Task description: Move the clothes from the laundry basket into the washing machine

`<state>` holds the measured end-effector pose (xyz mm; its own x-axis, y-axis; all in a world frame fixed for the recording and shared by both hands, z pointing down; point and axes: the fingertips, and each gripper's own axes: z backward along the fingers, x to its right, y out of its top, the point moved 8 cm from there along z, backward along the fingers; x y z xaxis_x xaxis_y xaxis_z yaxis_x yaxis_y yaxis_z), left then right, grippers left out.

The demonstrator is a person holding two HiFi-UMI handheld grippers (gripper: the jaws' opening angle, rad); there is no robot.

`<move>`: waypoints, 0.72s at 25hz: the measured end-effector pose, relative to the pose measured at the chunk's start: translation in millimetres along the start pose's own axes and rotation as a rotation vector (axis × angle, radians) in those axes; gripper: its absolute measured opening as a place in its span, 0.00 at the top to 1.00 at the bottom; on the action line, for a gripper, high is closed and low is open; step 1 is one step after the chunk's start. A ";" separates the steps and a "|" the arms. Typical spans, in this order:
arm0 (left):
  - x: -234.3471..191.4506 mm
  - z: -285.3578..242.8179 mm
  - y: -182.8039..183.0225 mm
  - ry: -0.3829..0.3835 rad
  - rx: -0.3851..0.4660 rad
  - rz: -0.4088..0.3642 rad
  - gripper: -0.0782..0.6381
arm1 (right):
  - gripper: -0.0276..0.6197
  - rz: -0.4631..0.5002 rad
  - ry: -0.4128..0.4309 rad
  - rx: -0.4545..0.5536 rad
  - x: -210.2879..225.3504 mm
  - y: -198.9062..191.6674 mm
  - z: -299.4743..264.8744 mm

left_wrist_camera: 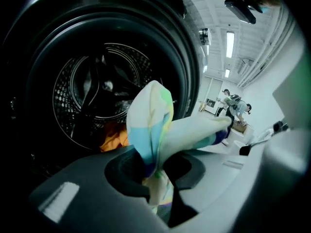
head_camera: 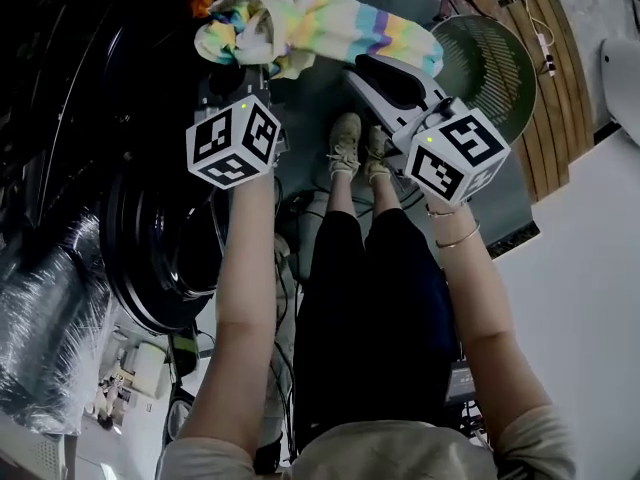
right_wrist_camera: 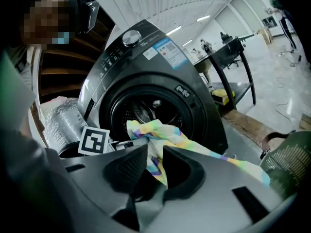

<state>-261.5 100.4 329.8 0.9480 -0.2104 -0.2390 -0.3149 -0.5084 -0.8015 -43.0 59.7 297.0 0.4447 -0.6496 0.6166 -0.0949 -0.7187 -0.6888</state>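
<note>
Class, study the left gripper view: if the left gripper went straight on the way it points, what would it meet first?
Past the striped cloth shut in its jaws, the left gripper heads into the open drum of the washing machine. The orange garment inside probably comes first, though depth is unclear.

We wear a pale short-sleeved top [head_camera: 400, 453], black cropped trousers [head_camera: 370, 298], beige trainers [head_camera: 346, 144] beyond the trousers and a thin bracelet [head_camera: 460, 238] beside them. Our grey left gripper [left_wrist_camera: 158, 174] and right gripper [right_wrist_camera: 154, 166] carry black-and-white marker cubes [head_camera: 232, 146].
</note>
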 end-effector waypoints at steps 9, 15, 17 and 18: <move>-75.7 -63.2 22.8 0.181 0.084 0.014 0.77 | 0.82 -0.030 -0.021 -0.054 24.1 -24.8 -22.3; -104.0 -80.9 62.4 0.211 0.179 0.037 0.77 | 0.83 -0.063 -0.028 -0.061 30.5 -42.6 -20.7; -102.5 -84.0 68.3 0.220 0.223 0.035 0.77 | 0.83 -0.071 -0.027 -0.067 30.9 -48.2 -21.3; -100.4 -87.7 67.6 0.220 0.236 0.029 0.76 | 0.83 -0.076 -0.025 -0.067 30.8 -50.7 -21.7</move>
<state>-382.1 13.9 347.7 0.8979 -0.4101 -0.1599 -0.2975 -0.2975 -0.9072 -43.7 70.8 359.3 0.4749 -0.5865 0.6561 -0.1190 -0.7815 -0.6125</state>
